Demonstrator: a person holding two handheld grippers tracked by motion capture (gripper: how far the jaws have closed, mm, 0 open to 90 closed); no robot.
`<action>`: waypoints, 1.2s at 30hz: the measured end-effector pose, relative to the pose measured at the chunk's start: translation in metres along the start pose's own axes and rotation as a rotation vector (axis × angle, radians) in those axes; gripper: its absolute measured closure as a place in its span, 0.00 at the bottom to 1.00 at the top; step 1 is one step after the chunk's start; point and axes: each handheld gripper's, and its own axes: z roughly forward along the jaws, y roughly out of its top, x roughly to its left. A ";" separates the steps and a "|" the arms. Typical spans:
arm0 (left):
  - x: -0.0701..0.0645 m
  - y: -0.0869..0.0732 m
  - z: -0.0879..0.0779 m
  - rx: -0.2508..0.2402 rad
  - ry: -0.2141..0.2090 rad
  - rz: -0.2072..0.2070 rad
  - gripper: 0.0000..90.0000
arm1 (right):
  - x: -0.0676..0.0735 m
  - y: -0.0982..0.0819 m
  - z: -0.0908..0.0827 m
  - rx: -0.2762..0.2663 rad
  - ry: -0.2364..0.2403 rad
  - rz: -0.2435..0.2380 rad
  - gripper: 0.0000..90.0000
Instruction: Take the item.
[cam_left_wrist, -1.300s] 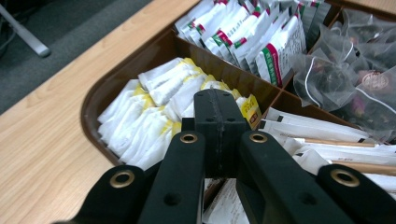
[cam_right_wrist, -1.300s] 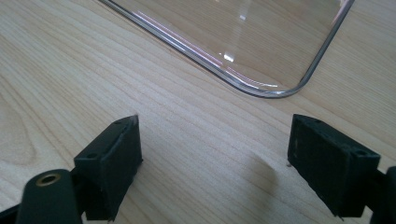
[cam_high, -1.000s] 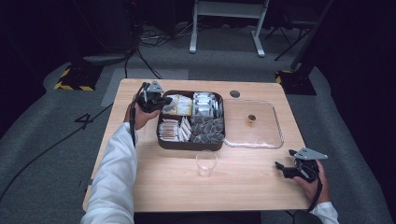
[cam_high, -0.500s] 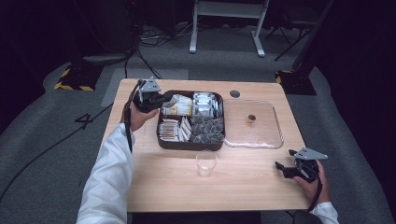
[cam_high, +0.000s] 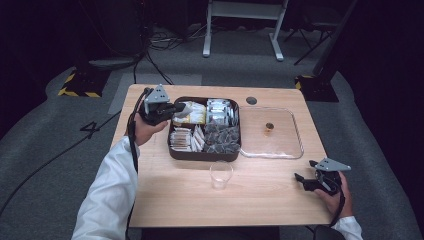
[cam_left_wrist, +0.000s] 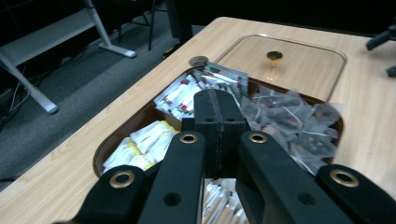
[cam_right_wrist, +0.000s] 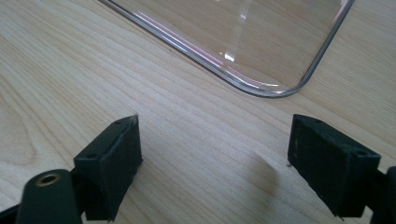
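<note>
The wooden table (cam_high: 260, 200) carries everything, and the right gripper (cam_high: 306, 181) rests low over its bare near corner, jaws spread wide with only woodgrain between them in the right gripper view. Ahead of those spread jaws lies the clear lid (cam_high: 272, 132), flat on the table; its rounded corner (cam_right_wrist: 275, 88) sits just beyond the fingertips without touching them, and a small gold knob (cam_high: 269, 126) stands at its middle. To the lid's far side from the right gripper sits the dark brown tray (cam_high: 202, 154), divided into compartments and packed with sachets. The left gripper (cam_high: 176, 109) hangs over the tray's rear corner, nearest the person's left hand (cam_high: 142, 131); in the left gripper view its jaws are pressed flat together, and whether anything thin is pinched between them cannot be told. Directly under and to the side of those closed tips lie the yellow and white packets (cam_left_wrist: 144, 142); past the tips lie white sachets with red and green print (cam_left_wrist: 205, 84), and beside them clear bags of dark tea (cam_left_wrist: 289, 123). A small clear cup (cam_high: 220, 174) stands upright on the table in front of the tray, well apart from both grippers and about midway between them.
</note>
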 end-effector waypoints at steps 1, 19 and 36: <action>-0.002 0.001 -0.001 -0.001 -0.001 0.008 1.00 | 0.000 0.000 0.000 0.000 0.000 0.000 0.20; -0.054 0.007 -0.010 -0.034 -0.123 0.079 1.00 | 0.000 0.000 0.000 0.000 -0.001 0.000 0.20; -0.102 0.006 -0.001 -0.046 -0.251 0.136 1.00 | 0.000 0.000 0.000 0.000 -0.002 -0.001 0.20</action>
